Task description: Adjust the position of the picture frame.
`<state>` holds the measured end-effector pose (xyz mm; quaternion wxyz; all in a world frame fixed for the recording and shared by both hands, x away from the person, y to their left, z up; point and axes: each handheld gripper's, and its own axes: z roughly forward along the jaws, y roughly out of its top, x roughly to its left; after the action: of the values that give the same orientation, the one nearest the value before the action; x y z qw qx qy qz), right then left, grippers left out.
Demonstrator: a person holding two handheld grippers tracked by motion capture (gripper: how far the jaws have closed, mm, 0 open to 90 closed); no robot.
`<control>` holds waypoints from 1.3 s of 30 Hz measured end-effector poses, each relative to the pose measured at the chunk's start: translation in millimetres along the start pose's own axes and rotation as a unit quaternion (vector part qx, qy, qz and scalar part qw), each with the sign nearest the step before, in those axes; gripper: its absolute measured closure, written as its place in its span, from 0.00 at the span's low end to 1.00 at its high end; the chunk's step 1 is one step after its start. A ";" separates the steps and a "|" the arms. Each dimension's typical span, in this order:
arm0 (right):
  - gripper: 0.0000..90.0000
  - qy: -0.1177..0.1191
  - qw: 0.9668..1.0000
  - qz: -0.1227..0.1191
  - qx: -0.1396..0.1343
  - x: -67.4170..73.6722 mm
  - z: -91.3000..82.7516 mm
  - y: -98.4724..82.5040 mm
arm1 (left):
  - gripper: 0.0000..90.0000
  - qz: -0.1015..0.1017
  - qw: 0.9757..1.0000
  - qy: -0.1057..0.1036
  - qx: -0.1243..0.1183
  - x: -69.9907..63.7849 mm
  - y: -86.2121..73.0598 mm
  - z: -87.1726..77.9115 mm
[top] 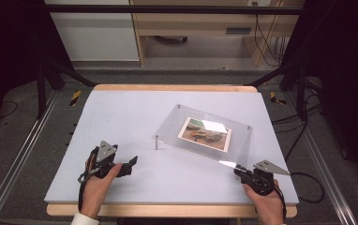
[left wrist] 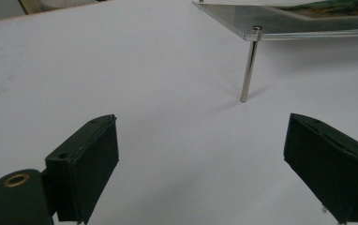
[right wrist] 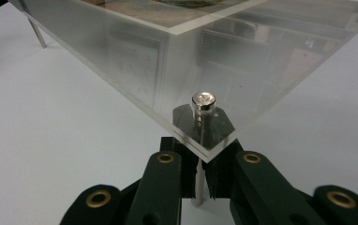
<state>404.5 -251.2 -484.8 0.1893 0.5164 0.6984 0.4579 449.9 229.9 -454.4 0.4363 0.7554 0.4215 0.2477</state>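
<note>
Right gripper (top: 241,171) pinching the near-right standoff leg (right wrist: 198,185) of the acrylic photo frame (top: 235,145); jaws pressed onto the metal post just under the clear panel corner, screw cap (right wrist: 203,101) sitting on top of the panel right above the jaws. Left gripper (top: 131,161) spread wide, nothing between the jaws, resting on the tabletop at the front left, well apart from the frame.

Going by size:
- white table (top: 121,117), wood edge at front and back
- the frame: two clear sheets stacked, sitting right of centre, rotated relative to the table edges, raised on thin metal legs at the corners
- photo (top: 205,133) sandwiched mid-panel, brownish picture, white glare patch at its upper right
- near-left leg (left wrist: 249,65) standing upright on the table, ahead of the left gripper in the left gripper view, not touching it
- screw heads at the corners, far ones barely resolvable in the high view
</note>
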 end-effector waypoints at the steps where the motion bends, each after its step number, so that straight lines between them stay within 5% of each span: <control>1: 0.94 0.000 1.000 0.000 0.000 0.0 0.0 0.1 | 0.11 0.002 1.000 -0.002 0.000 -1.0 0.4 0.7; 9: 0.94 0.003 1.000 0.000 -0.002 -0.6 -0.5 1.1 | 0.17 0.020 1.000 -0.023 0.000 -12.6 10.5 11.0; 20: 0.94 0.007 1.000 0.006 -0.003 -1.1 -1.8 2.9 | 0.21 0.037 0.998 -0.050 0.020 -22.4 20.8 50.4; 39: 0.94 0.010 1.000 0.008 -0.004 -1.9 -1.9 2.7 | 0.69 0.030 0.997 -0.072 0.027 -30.6 36.8 96.5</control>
<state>405.4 -253.7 -481.9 0.1804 0.5165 0.6944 0.4674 521.0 150.6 -470.5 0.4375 0.7951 0.3726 0.1937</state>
